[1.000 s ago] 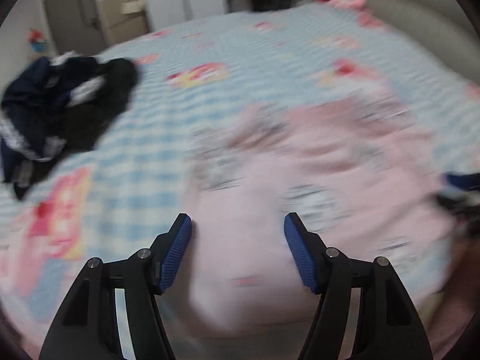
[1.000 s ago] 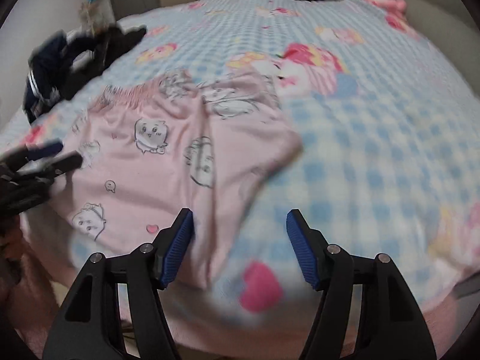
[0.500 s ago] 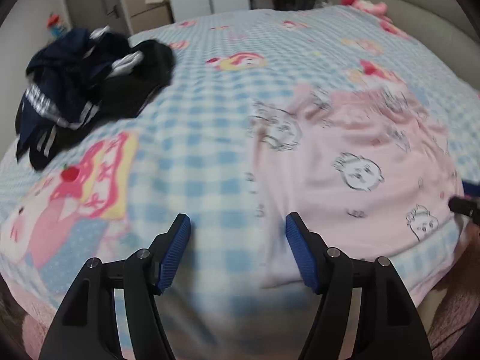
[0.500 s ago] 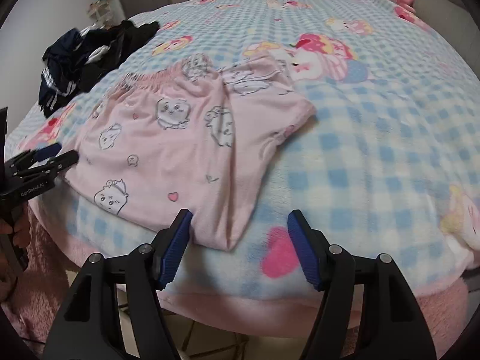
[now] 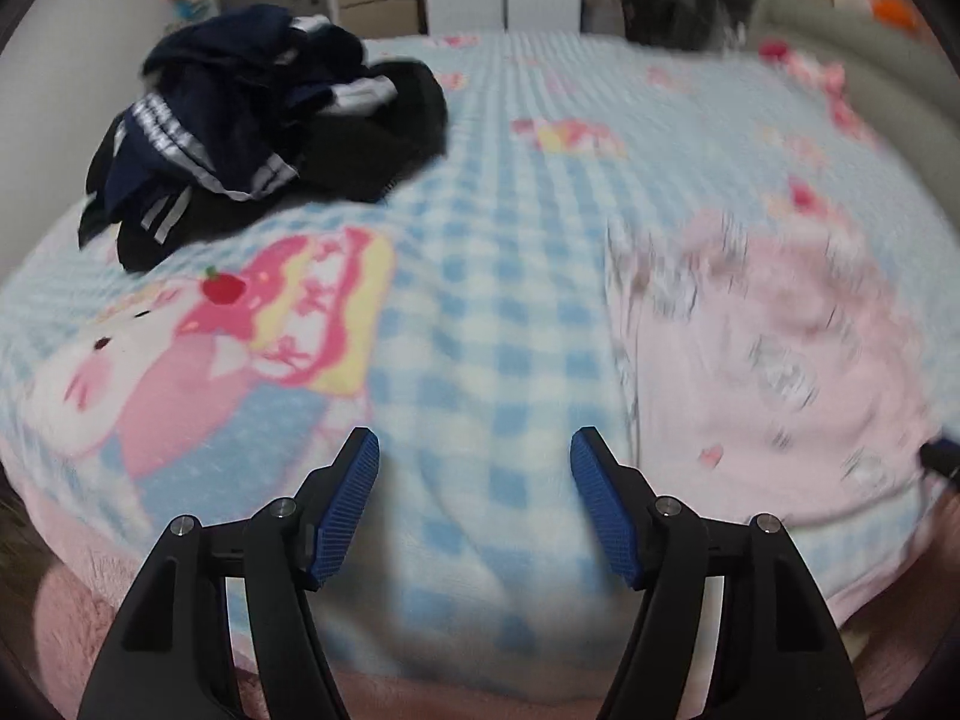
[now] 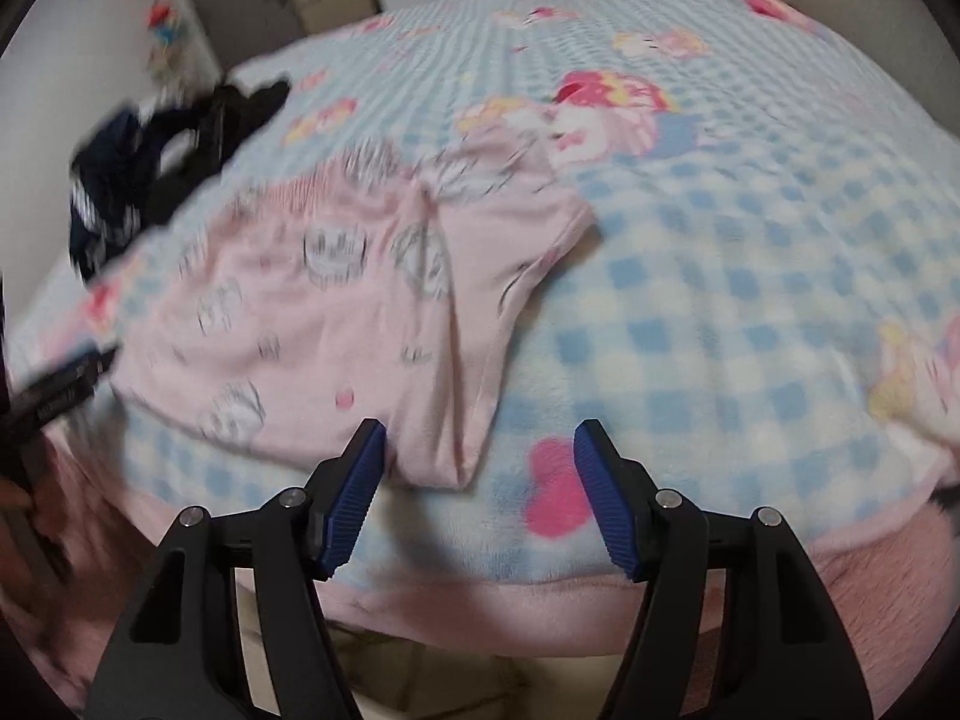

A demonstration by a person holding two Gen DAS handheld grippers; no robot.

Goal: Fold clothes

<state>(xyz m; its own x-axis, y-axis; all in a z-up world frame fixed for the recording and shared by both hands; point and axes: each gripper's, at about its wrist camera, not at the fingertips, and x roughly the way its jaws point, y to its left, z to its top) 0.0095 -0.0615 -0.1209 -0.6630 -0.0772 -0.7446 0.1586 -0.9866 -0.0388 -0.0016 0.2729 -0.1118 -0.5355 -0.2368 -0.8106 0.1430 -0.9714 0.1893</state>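
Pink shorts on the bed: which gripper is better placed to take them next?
Right. The right gripper hangs open over the pink shorts near corner; the left gripper has only blanket between its jaws.

Fleecy matt checked blanket [image 6: 750, 276], soft pink printed cloth pyjamas [image 6: 336, 300], ribbed blue rubbery fingers [image 5: 351, 510], matt black plastic arms

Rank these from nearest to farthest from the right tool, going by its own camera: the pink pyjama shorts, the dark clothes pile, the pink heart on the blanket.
From the right tool:
1. Pink heart, just ahead between the fingers; the pink pyjama shorts hem, toward the left finger, is too close to call.
2. Dark clothes pile, far left.
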